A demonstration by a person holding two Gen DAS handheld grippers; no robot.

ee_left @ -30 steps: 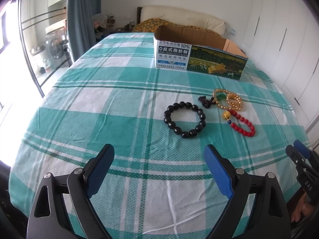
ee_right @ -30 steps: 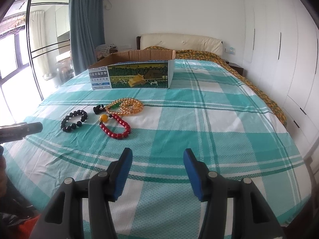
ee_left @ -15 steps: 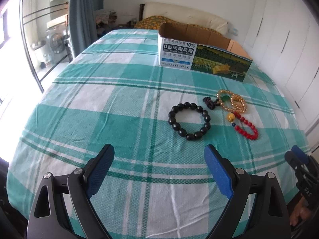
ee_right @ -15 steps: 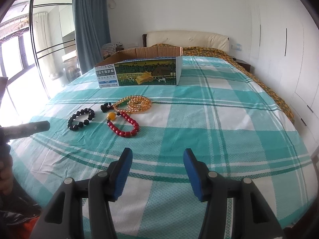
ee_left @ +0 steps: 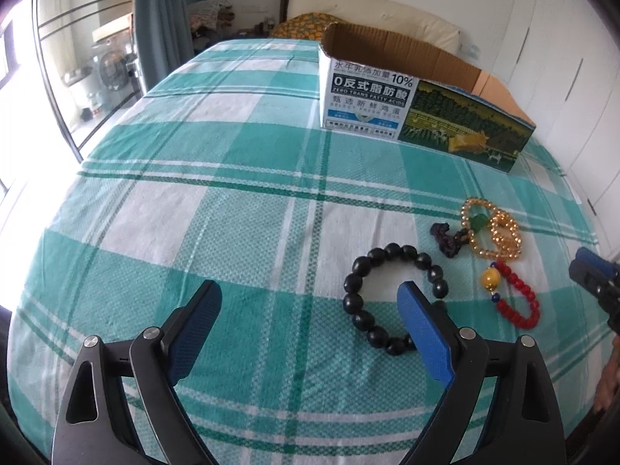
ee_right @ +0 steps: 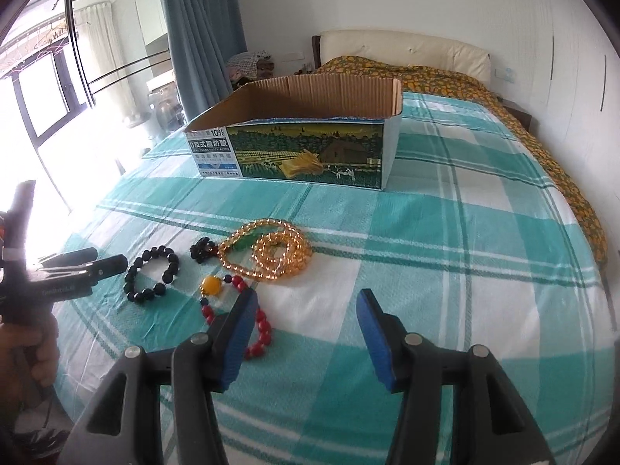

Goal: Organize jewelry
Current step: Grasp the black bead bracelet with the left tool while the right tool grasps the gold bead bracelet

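Note:
A black bead bracelet (ee_left: pixel 391 298) lies on the green plaid bedspread (ee_left: pixel 232 213); it also shows in the right wrist view (ee_right: pixel 151 273). Beside it lie an amber bead necklace (ee_left: pixel 492 228) (ee_right: pixel 271 252) with a dark tassel (ee_left: pixel 445 238), and a red bead bracelet (ee_left: pixel 519 302) (ee_right: pixel 255 333) with a yellow bead. My left gripper (ee_left: pixel 310 302) is open and empty, its right finger over the black bracelet's edge. My right gripper (ee_right: pixel 306 310) is open and empty, its left finger over the red bracelet. An open cardboard box (ee_left: pixel 418 97) (ee_right: pixel 306 143) stands beyond.
The bed's headboard and a patterned yellow quilt (ee_right: pixel 503 89) lie beyond the box. White wardrobe doors (ee_left: pixel 562 77) stand to the right. Windows and a blue curtain (ee_right: pixel 201 38) stand to the left. The other gripper shows at each view's edge (ee_right: pixel 77 271) (ee_left: pixel 593 275).
Both grippers have moved forward toward the jewelry. The beads and the box now appear nearer and larger. Both grippers stay open.

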